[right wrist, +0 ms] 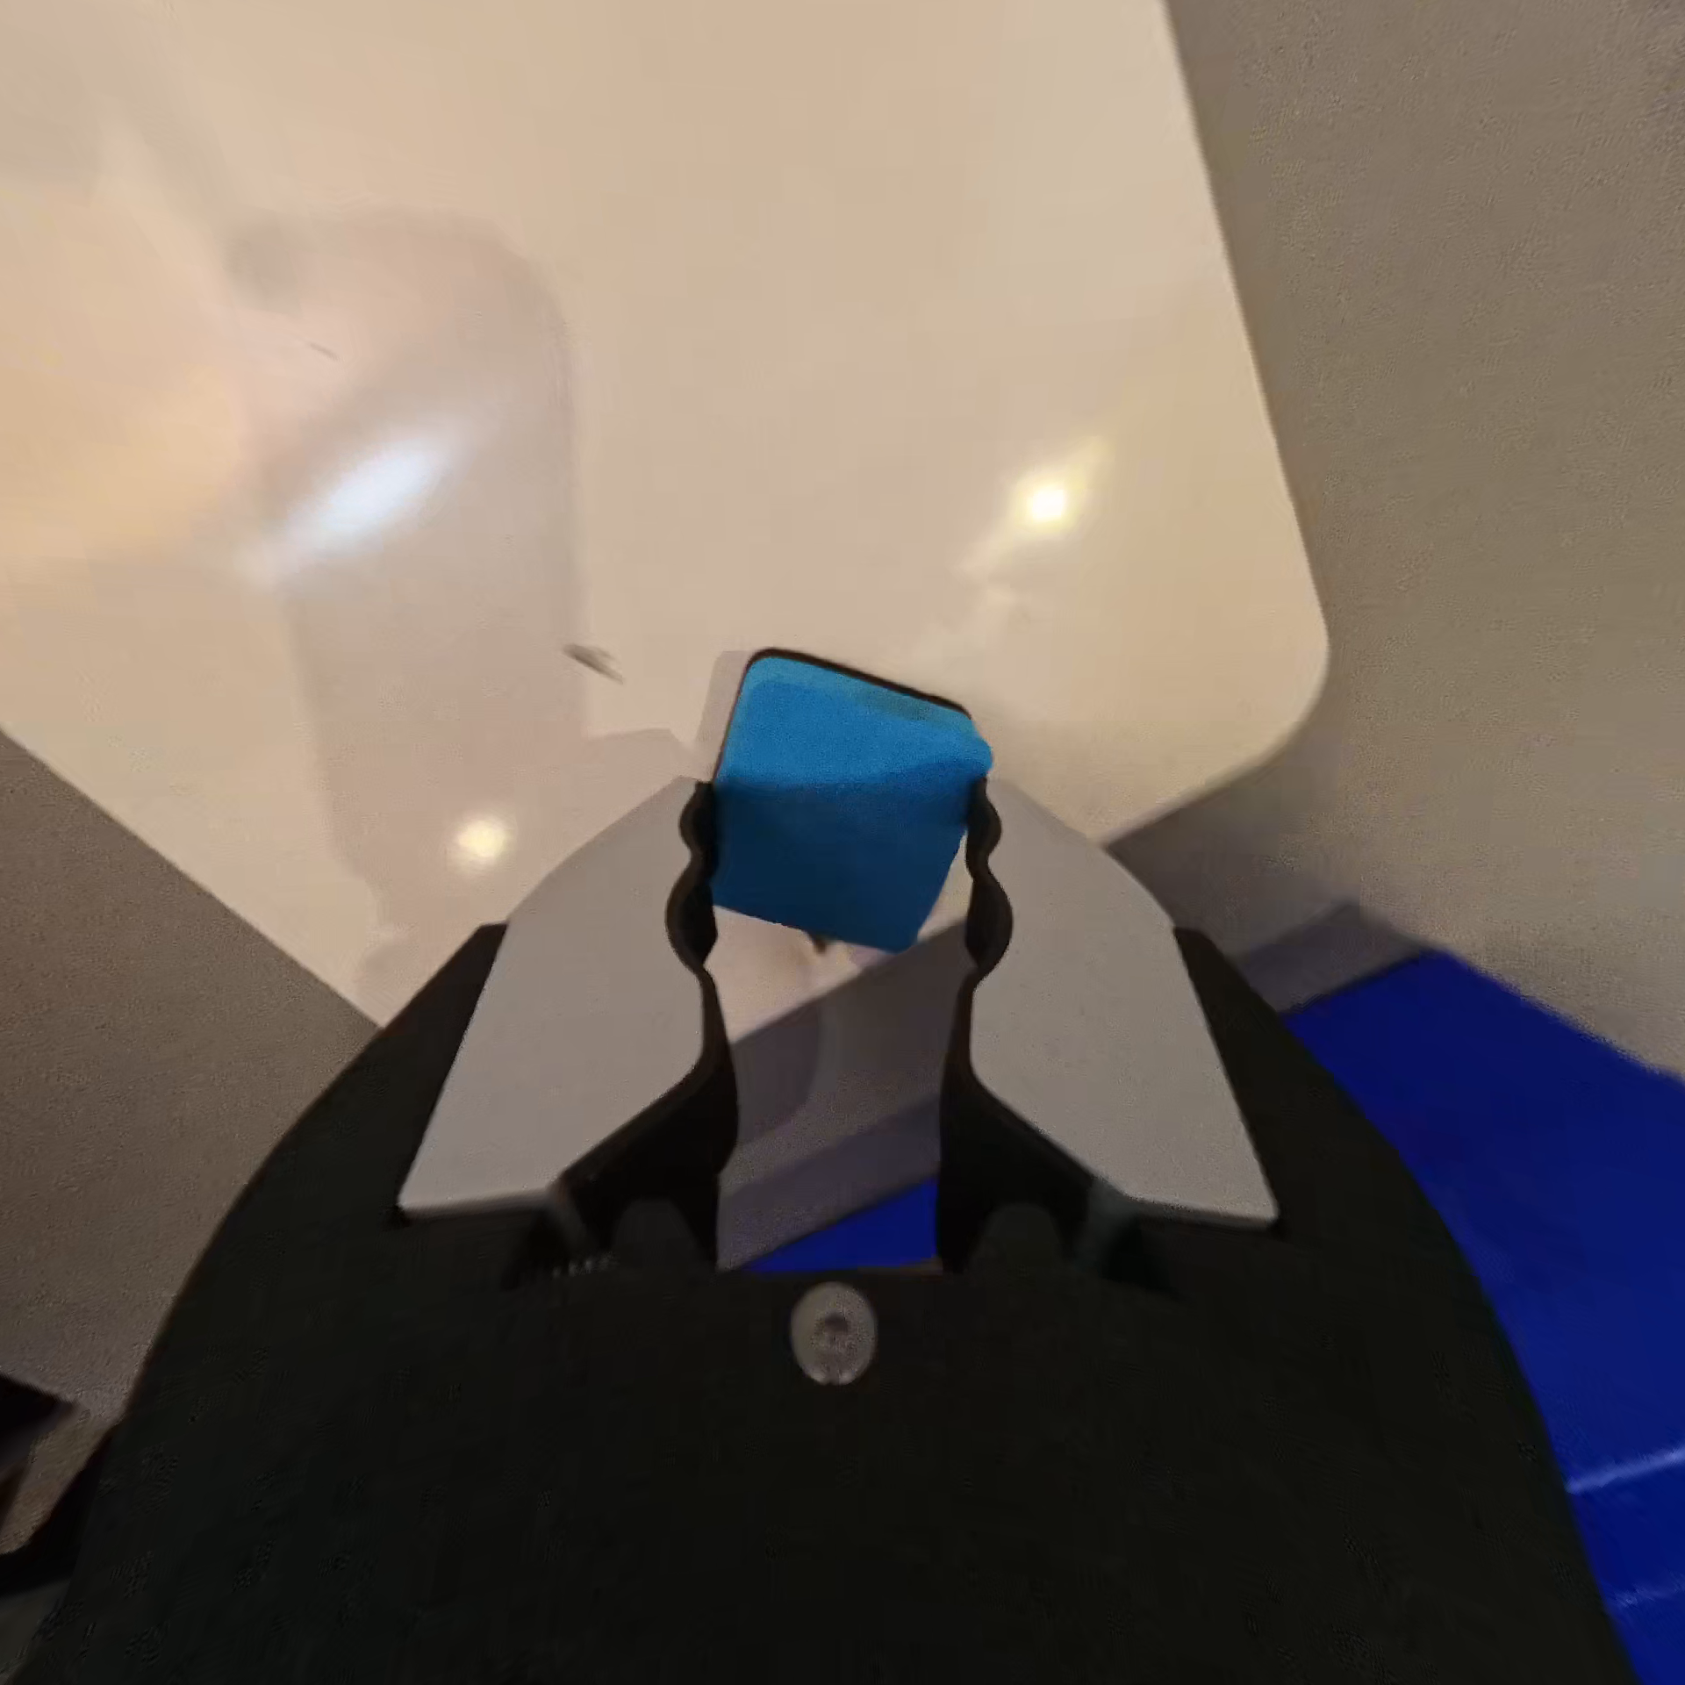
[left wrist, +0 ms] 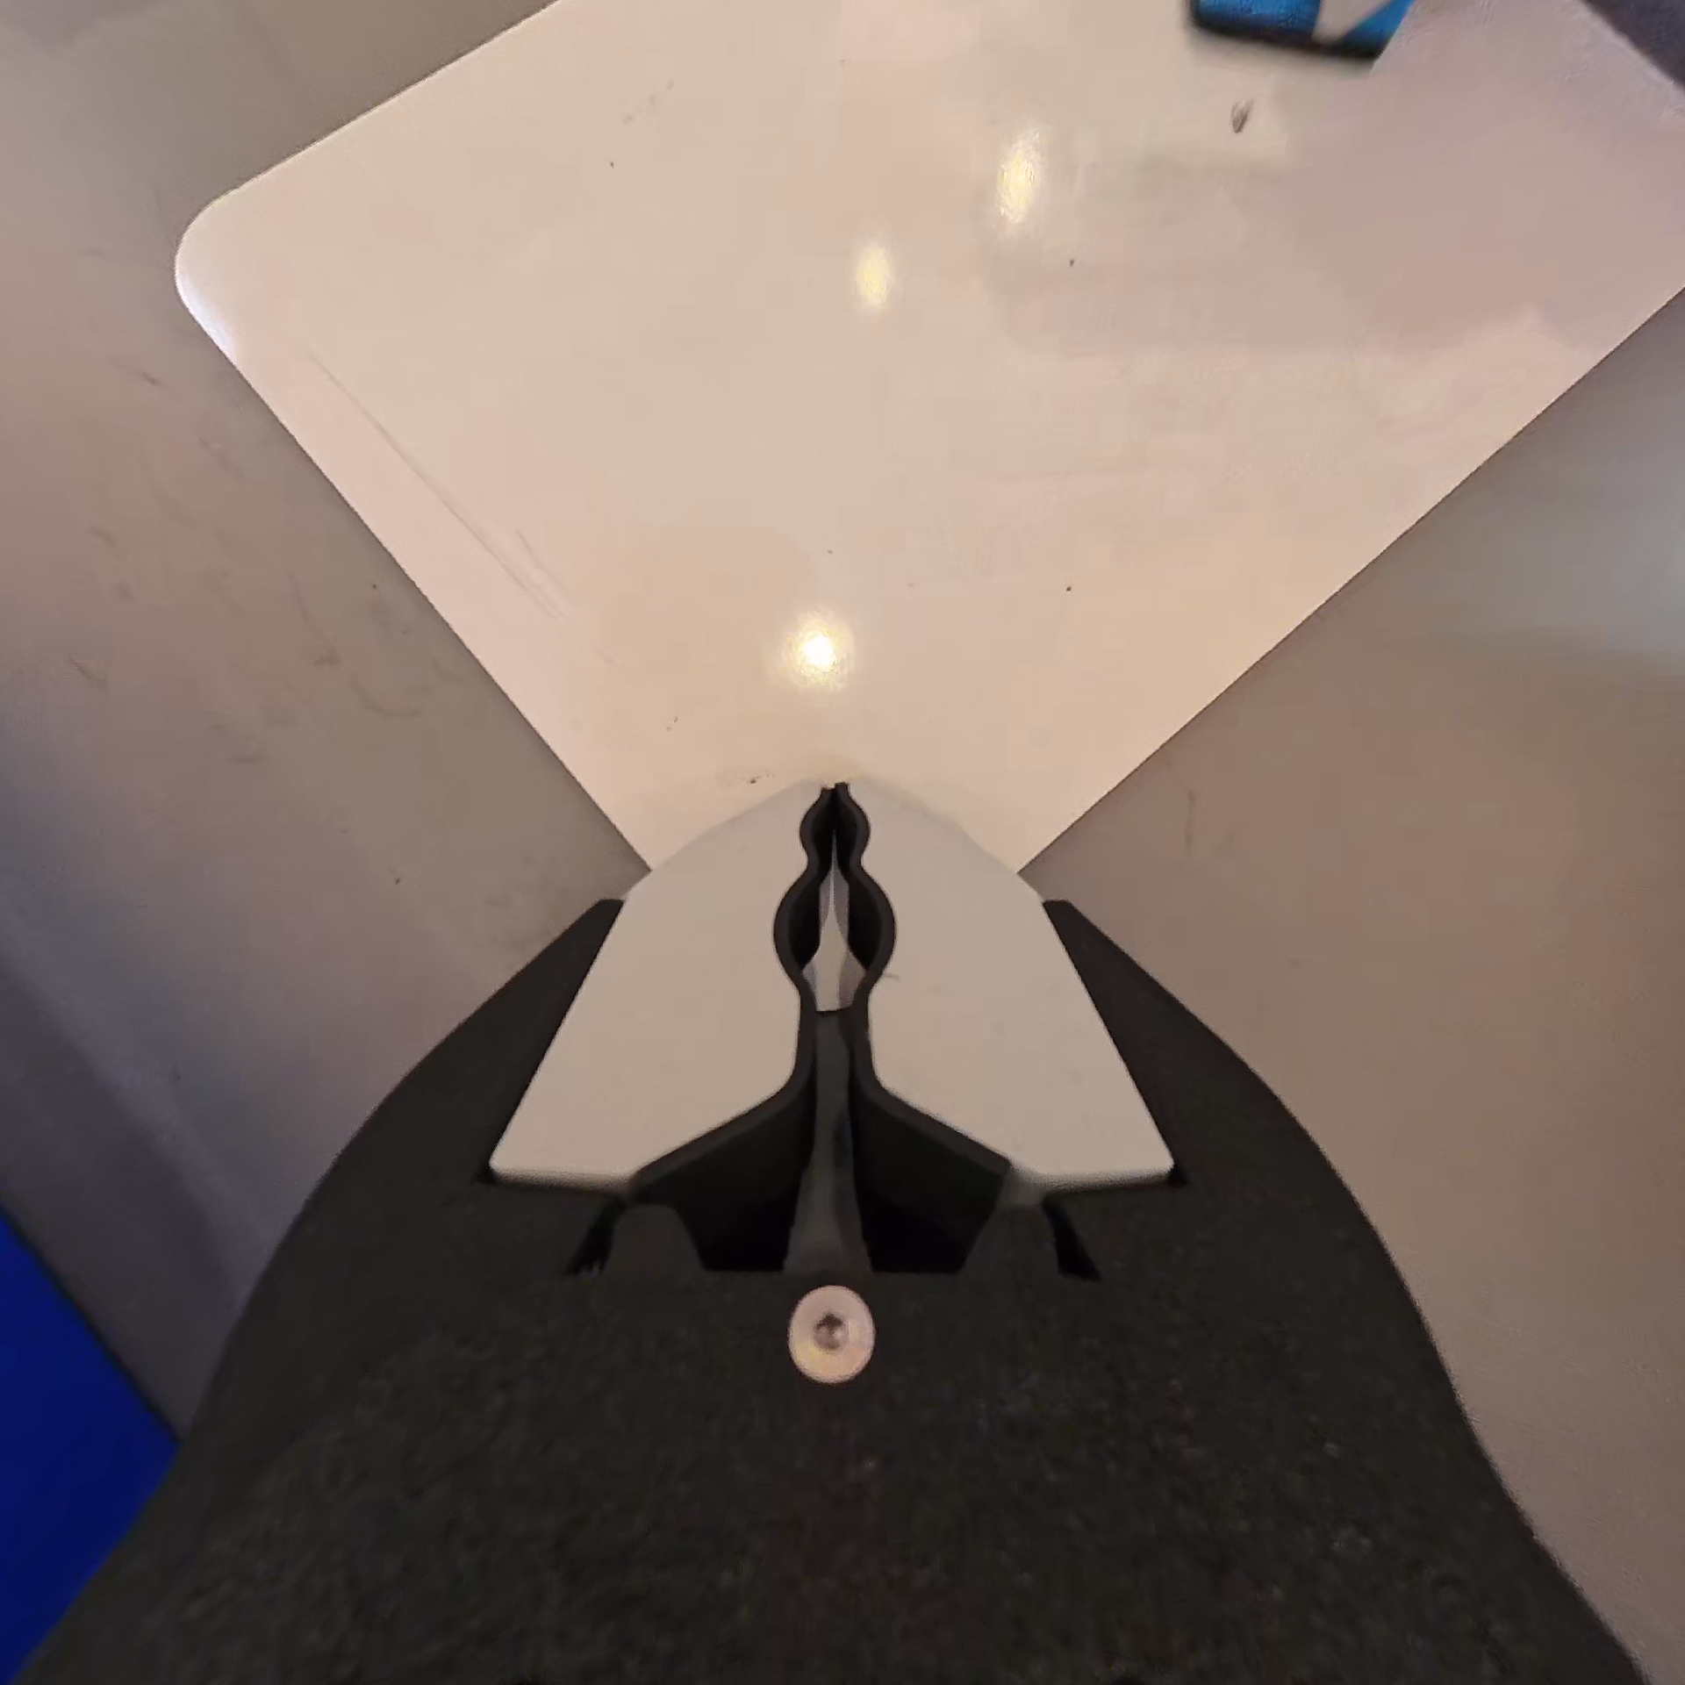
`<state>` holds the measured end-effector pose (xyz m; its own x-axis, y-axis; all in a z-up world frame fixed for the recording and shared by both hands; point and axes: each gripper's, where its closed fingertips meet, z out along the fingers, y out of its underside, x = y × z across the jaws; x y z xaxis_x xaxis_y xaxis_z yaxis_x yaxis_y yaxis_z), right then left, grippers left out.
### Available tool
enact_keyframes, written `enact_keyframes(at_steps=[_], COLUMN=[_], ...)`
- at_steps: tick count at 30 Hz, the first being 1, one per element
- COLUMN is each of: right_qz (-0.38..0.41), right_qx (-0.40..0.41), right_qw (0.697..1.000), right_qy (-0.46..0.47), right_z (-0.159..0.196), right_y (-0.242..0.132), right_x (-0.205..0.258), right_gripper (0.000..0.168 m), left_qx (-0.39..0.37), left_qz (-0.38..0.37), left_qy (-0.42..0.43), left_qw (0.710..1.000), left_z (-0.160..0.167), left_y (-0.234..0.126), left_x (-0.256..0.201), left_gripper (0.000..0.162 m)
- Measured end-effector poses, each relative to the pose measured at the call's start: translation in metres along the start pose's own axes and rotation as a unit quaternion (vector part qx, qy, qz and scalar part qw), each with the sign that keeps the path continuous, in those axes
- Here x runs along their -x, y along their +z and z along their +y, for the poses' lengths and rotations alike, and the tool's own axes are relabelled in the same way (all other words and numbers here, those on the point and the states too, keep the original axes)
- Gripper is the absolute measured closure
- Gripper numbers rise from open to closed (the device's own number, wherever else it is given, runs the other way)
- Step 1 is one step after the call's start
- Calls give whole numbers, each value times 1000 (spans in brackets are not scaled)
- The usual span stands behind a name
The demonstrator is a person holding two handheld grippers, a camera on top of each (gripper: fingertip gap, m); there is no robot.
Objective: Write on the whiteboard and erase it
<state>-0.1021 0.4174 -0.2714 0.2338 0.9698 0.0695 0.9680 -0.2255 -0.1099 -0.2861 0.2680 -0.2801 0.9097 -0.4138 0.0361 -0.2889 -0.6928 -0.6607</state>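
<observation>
The whiteboard (left wrist: pixel 912 410) lies flat on a grey table (left wrist: pixel 182 729); it is white and glossy with rounded corners. My left gripper (left wrist: pixel 834 790) is shut, with its tips over the board's near corner, and nothing clearly shows between the fingers. My right gripper (right wrist: pixel 839 802) is shut on a blue foam eraser (right wrist: pixel 839 821) and holds it over the whiteboard (right wrist: pixel 821 365) near its edge. The eraser also shows at the top right of the left wrist view (left wrist: pixel 1276 23). Small dark ink marks remain on the board (left wrist: pixel 1238 114), and one lies just left of the eraser (right wrist: pixel 593 661).
A bright blue surface lies beyond the table edge, at the lower right of the right wrist view (right wrist: pixel 1504 1185) and the lower left of the left wrist view (left wrist: pixel 55 1368). A dark object (right wrist: pixel 27 1422) sits at the left edge. Ceiling lights reflect off the board.
</observation>
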Motion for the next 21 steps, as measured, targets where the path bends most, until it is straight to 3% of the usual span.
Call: enact_keyframes(at_steps=[3, 6, 8, 13, 15, 18, 21], right_qz=[-6, -17, -5, 13, 22, -3, 20], right_qx=[4, -17, 1, 88, 91, 49, 82], right_qw=[998, 999, 999, 994, 995, 999, 996], right_qy=[59, -25, -45, 60, 41, -10, 3], right_z=[24, -25, -32, 43, 29, -23, 0], right_y=[-1, 0, 0, -5, -3, 0, -1], right_x=[-19, 36, 44, -1, 8, 41, 21], right_gripper=[116, 116, 116, 116, 116, 116, 116], left_qx=[-3, -1, 1, -4, -2, 1, 1], left_qz=[0, 2, 2, 5, 6, 6, 9], left_qy=[-1, -1, 2, 2, 3, 4, 2], left_qw=[1000, 1000, 1000, 1000, 1000, 1000, 1000], left_z=[1, 1, 0, 0, 1, 2, 1], left_y=[-1, 0, 0, 0, -1, -1, -1], left_x=[-1, -1, -1, -4, -5, -4, -4], left_gripper=[162, 162, 162, 162, 162, 162, 162])
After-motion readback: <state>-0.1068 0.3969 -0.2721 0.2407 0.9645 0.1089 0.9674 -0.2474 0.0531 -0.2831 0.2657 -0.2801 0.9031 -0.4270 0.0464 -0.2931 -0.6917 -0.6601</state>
